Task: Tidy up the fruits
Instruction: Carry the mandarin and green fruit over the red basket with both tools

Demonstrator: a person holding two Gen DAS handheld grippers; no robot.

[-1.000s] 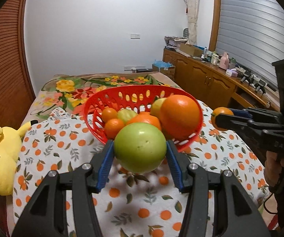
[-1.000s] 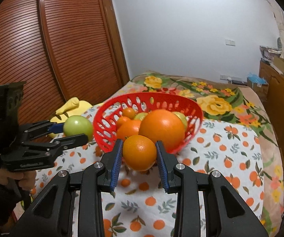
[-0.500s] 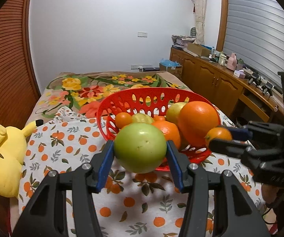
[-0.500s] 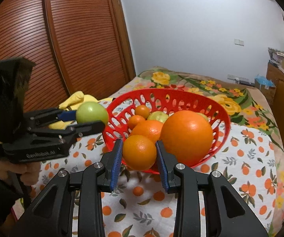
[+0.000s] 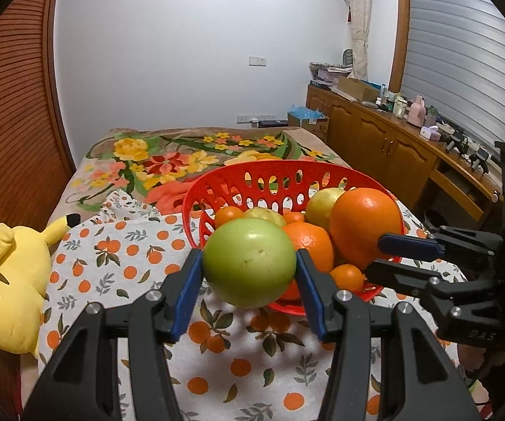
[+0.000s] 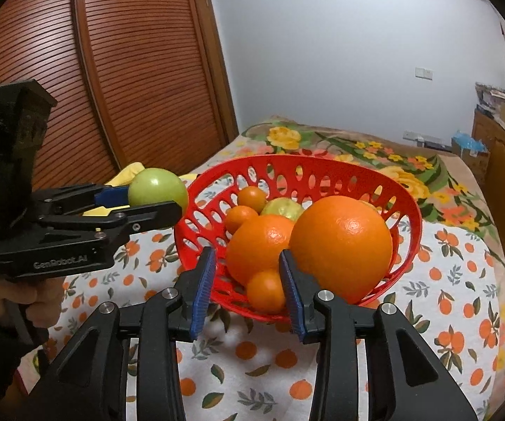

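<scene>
My left gripper (image 5: 249, 273) is shut on a green apple (image 5: 249, 263) and holds it just in front of the red basket (image 5: 273, 179); it also shows in the right wrist view (image 6: 154, 200) at the basket's left rim (image 6: 322, 165). The basket holds several oranges, a big orange (image 6: 340, 245) and yellow-green fruit. My right gripper (image 6: 247, 280) is open at the basket's near rim. A small orange (image 6: 266, 289) lies in the basket between its fingers, free of the pads. The right gripper also shows in the left wrist view (image 5: 392, 259), next to that small orange (image 5: 347, 277).
The basket stands on an orange-print cloth (image 5: 122, 256) over a floral bedspread (image 5: 168, 165). A yellow plush toy (image 5: 10, 280) lies at the left edge. A wooden sliding door (image 6: 112, 70) is on the left, a wooden cabinet (image 5: 392, 154) with clutter on the right.
My right gripper moved forward to the basket and opened, leaving the small orange in the basket. My left gripper brought the green apple closer to the basket.
</scene>
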